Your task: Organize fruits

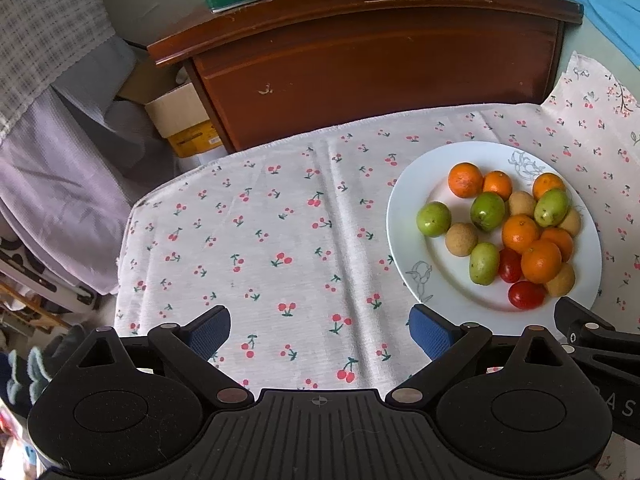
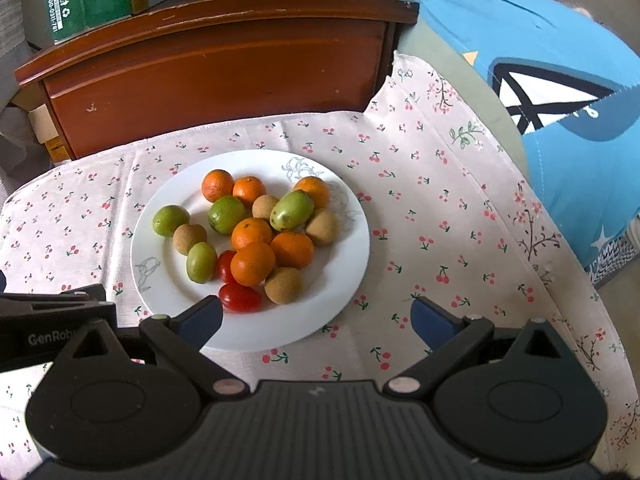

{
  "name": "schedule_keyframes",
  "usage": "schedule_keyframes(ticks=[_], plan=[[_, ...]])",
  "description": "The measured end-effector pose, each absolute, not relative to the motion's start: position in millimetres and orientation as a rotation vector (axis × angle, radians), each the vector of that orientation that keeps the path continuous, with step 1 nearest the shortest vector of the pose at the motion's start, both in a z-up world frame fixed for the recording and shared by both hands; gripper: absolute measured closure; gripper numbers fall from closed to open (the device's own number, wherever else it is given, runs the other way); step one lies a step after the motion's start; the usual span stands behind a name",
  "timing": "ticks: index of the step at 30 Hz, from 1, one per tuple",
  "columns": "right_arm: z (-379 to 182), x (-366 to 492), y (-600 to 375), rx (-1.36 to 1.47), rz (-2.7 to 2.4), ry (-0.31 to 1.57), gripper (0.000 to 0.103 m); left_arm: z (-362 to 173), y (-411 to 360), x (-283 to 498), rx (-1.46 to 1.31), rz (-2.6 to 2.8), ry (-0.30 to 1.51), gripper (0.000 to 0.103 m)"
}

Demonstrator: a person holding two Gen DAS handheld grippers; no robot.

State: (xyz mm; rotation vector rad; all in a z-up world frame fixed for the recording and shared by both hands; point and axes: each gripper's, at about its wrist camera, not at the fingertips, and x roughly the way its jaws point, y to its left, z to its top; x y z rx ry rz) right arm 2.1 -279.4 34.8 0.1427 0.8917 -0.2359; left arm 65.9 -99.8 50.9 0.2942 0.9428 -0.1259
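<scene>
Fruits (image 2: 256,236): oranges, green, tan and red pieces heaped on white plate (image 2: 344,264), centre of right wrist view. Cherry-print cloth (image 1: 280,240) bare at frame left; wooden cabinet (image 1: 360,68) bounds its far edge. Left gripper (image 1: 320,334) spread, empty, left of plate. Right gripper (image 2: 316,320) spread, empty, over plate's near rim.
</scene>
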Motion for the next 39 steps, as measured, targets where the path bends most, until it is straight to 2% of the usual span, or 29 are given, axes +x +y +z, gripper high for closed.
schedule_keyframes(ticks=[20, 39], plan=[[41, -7, -277, 0.120, -0.220, 0.873, 0.003, 55, -96, 53, 0.317, -0.109, 0.925, 0.006], [37, -51, -249, 0.125, -0.165, 0.878, 0.003, 49, -61, 11, 0.308, -0.094, 0.953, 0.006]])
